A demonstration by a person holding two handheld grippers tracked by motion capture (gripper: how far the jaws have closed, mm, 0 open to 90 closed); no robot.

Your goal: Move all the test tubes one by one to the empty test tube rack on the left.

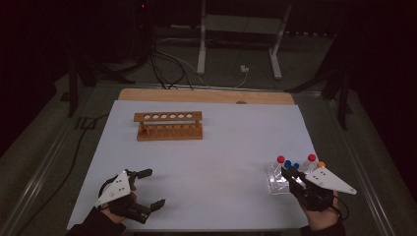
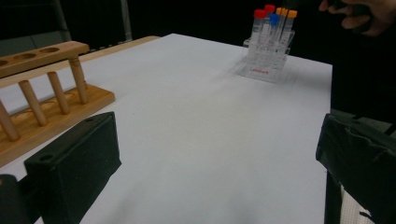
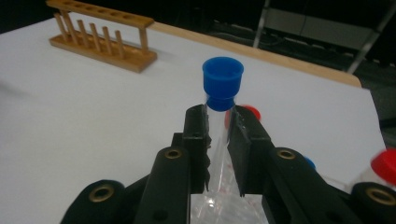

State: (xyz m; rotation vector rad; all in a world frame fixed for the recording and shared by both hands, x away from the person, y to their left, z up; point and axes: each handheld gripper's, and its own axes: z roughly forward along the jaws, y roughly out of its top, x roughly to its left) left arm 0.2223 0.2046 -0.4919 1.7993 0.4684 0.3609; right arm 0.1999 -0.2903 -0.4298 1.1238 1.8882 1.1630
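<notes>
A dim room with dark floor [image 1: 44, 142] surrounds a table [image 1: 206, 96] whose wooden top shows as a strip along the far edge; a white sheet [image 1: 211, 162] covers nearly all the rest. Beyond the far edge stand a pale metal frame [image 1: 241, 39] and loose cables [image 1: 167, 69].

The middle of the sheet is bare, leaving wide open room between the two hands. A wooden rack [image 1: 168, 126] sits toward the far left, well apart from both. Near the right edge stands a clear plastic stand [image 1: 276, 183] holding capped tubes.

The right gripper [image 3: 218, 135] is pinching a blue-capped tube [image 3: 222, 84] just below its cap, the tube upright over the clear stand. The left gripper [image 1: 147, 188] rests near the front left edge, jaws spread wide with nothing between them.
</notes>
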